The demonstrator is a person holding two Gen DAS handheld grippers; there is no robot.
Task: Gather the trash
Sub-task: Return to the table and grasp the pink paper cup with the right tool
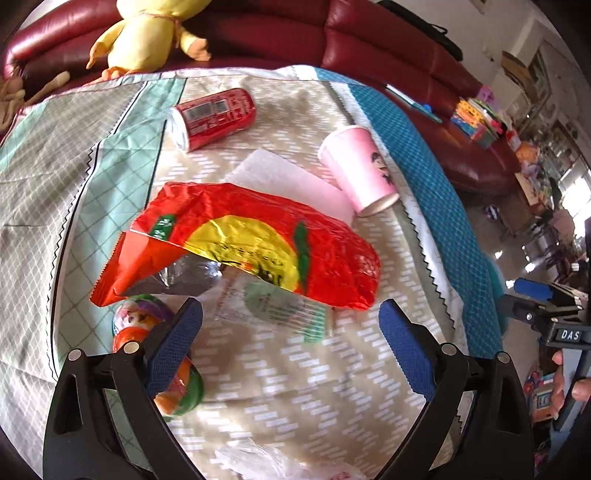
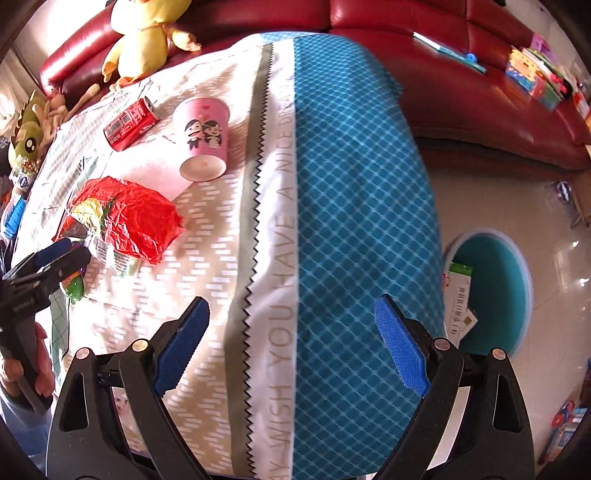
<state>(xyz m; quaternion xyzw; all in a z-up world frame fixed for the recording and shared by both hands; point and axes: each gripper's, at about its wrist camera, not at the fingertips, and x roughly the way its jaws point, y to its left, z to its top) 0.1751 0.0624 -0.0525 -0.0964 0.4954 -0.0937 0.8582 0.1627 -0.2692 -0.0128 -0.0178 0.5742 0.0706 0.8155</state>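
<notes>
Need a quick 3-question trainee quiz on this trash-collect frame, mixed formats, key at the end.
1. True or false: the pink paper cup stands upright on the tablecloth.
2. Which item lies nearest the open left gripper? A) red soda can B) clear plastic wrapper C) yellow plush toy
3. Fill in: the teal bin on the floor already holds a ____.

Key: 1 false, it lies on its side. 2 B, just ahead of the fingers, partly under the red snack bag. 3 carton. The right gripper is open too, holding nothing.
</notes>
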